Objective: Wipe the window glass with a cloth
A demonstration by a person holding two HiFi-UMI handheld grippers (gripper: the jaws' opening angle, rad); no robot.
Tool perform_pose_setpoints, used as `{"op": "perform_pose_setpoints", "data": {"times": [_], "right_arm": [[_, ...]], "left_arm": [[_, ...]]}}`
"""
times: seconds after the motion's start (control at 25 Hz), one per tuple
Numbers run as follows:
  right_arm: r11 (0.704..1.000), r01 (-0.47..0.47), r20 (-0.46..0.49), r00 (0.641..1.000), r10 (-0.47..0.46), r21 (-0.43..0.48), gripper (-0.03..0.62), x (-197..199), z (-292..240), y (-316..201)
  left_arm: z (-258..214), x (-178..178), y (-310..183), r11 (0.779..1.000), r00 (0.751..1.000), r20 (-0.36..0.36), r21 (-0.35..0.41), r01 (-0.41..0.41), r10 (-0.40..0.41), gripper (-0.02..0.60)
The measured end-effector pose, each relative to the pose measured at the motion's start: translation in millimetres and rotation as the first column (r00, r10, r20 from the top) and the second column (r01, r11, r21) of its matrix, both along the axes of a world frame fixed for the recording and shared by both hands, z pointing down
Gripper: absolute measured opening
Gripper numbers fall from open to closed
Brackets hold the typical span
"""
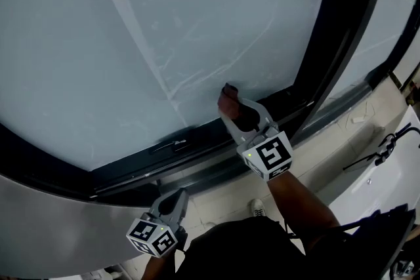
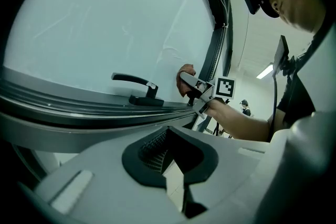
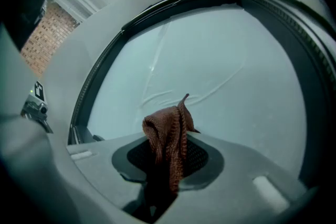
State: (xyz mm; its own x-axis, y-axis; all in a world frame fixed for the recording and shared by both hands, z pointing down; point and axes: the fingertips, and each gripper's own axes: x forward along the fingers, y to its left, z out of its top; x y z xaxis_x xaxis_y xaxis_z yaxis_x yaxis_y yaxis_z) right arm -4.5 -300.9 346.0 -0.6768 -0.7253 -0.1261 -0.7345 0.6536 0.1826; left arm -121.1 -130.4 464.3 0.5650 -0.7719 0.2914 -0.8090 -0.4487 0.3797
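Observation:
The frosted window glass [image 1: 164, 23] fills most of the head view. My right gripper [image 1: 239, 116] is shut on a brown cloth [image 1: 228, 99], which is pressed to the bottom of the pane just above the dark frame [image 1: 328, 56]. In the right gripper view the cloth [image 3: 168, 134] stands bunched up out of the jaws of that gripper [image 3: 168, 157], with the glass [image 3: 210, 65] right behind it. My left gripper [image 1: 172, 203] hangs lower, below the frame, shut and holding nothing. Its own view shows the left gripper [image 2: 170, 157] under the sill, and the right gripper [image 2: 191, 86] with the cloth [image 2: 184, 78] at the pane.
A black window handle [image 2: 137, 83] lies on the lower frame, left of the cloth, and shows again as the handle [image 1: 172, 143] in the head view. A wide grey sill [image 1: 59, 206] runs below. Black cables [image 1: 387, 141] lie over a white surface at the right. My shoe [image 1: 257, 208] is on the tiled floor.

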Motion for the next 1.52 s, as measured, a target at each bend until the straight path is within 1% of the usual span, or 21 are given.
{"op": "perform_pose_setpoints", "data": {"times": [0.08,0.12,0.2,0.28,0.36,0.44,0.52,0.8,1.12,1.4,1.52], "right_arm": [[0.994,-0.106,0.019,0.994,0.106,0.009,0.081,42.5,-10.4,-16.4],[0.986,-0.166,0.03,0.986,0.166,0.01,0.081,65.9,-15.6,-25.7],[0.956,-0.292,0.045,0.956,0.291,0.007,0.081,114.0,-24.5,-44.8],[0.918,-0.396,0.053,0.917,0.396,-0.003,0.081,156.8,-31.1,-63.0],[0.887,-0.461,0.067,0.885,0.461,-0.016,0.081,188.1,-33.8,-78.4],[0.867,-0.497,0.076,0.864,0.498,-0.031,0.081,206.4,-33.3,-88.7],[0.86,-0.509,0.075,0.857,0.51,-0.037,0.081,212.0,-32.2,-94.7],[0.852,-0.522,0.071,0.85,0.522,-0.02,0.081,215.4,-35.6,-102.2],[0.866,-0.497,0.121,0.857,0.5,-0.053,0.081,207.0,-38.1,-100.4],[0.889,-0.457,0.137,0.879,0.457,-0.035,0.081,174.8,-42.9,-88.3],[0.9,-0.436,0.14,0.89,0.435,-0.028,0.081,159.2,-44.5,-82.6]], "left_arm": [[-0.1,8.9,-5.6,1.0,1.0,0.001,-0.001,-0.018,0.018,0.017],[-0.5,13.5,-8.1,1.0,1.0,0.003,-0.001,-0.027,0.027,0.017],[-1.1,22.5,-12.2,0.999,0.999,0.006,0.0,-0.043,0.043,0.017],[-1.3,30.0,-16.0,0.999,0.999,0.008,0.002,-0.054,0.054,0.017],[-0.5,35.2,-19.3,0.998,0.998,0.008,0.008,-0.056,0.056,0.017],[-1.3,40.0,-21.4,0.998,0.998,0.01,0.009,-0.055,0.055,0.017],[-3.4,43.7,-22.8,0.999,0.999,0.013,0.005,-0.051,0.051,0.017],[-3.2,45.6,-25.8,1.0,1.0,0.013,0.009,-0.026,0.026,0.017],[-2.0,50.4,-20.8,1.0,1.0,0.01,0.0,-0.024,0.024,0.017],[-3.7,40.7,-15.4,1.0,1.0,0.016,-0.001,-0.022,0.022,0.017],[-0.4,34.1,-12.2,1.0,1.0,0.005,0.009,-0.022,0.022,0.017]]}}
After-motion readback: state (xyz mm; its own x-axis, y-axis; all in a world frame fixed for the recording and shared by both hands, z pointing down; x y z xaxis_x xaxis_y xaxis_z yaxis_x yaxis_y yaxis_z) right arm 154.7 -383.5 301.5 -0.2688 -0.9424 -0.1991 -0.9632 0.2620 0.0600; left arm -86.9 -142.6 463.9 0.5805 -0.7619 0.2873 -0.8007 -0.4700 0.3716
